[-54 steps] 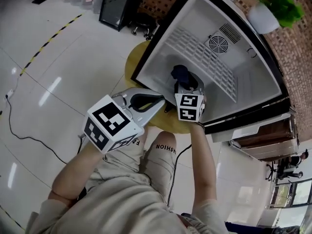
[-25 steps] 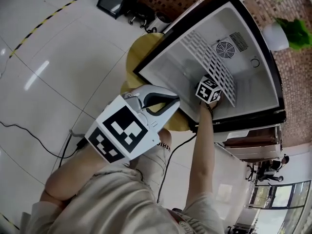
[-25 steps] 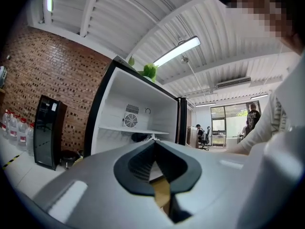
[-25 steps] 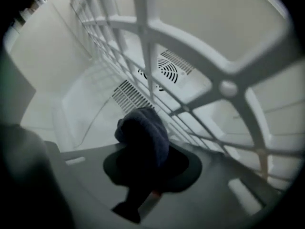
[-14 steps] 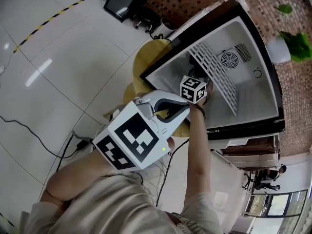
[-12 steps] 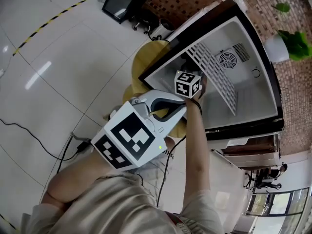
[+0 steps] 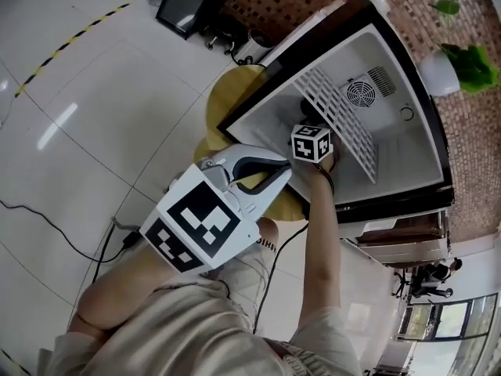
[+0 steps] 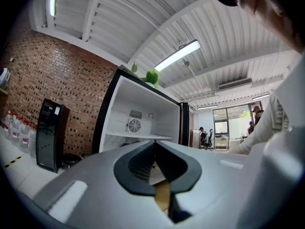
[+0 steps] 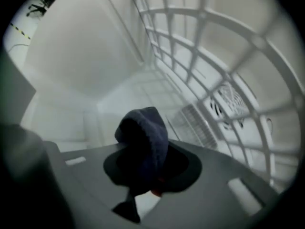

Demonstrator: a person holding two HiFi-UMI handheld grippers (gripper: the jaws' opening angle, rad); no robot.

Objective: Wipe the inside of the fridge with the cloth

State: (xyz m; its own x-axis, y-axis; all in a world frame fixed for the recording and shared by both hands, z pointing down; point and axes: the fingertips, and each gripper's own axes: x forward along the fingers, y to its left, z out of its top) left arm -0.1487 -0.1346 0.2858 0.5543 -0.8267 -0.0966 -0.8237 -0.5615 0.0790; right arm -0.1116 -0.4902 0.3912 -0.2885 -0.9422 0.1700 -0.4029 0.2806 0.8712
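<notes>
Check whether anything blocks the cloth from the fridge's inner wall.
Nothing visible does. The right gripper holds the cloth inside the fridge, with bare white wall ahead; the wire shelf runs alongside, not across its path.

cloth (image 9: 145,137): dark, fuzzy fabric
fridge (image 7: 270,110): smooth white plastic inside, slight sheen
shelf (image 7: 344,125): smooth white wire grid
floor (image 7: 102,108): glossy pale tiles
wall (image 8: 52,75): rough red brick

Office, brick wall (image 8: 52,80), ceiling strip light (image 8: 180,55)
</notes>
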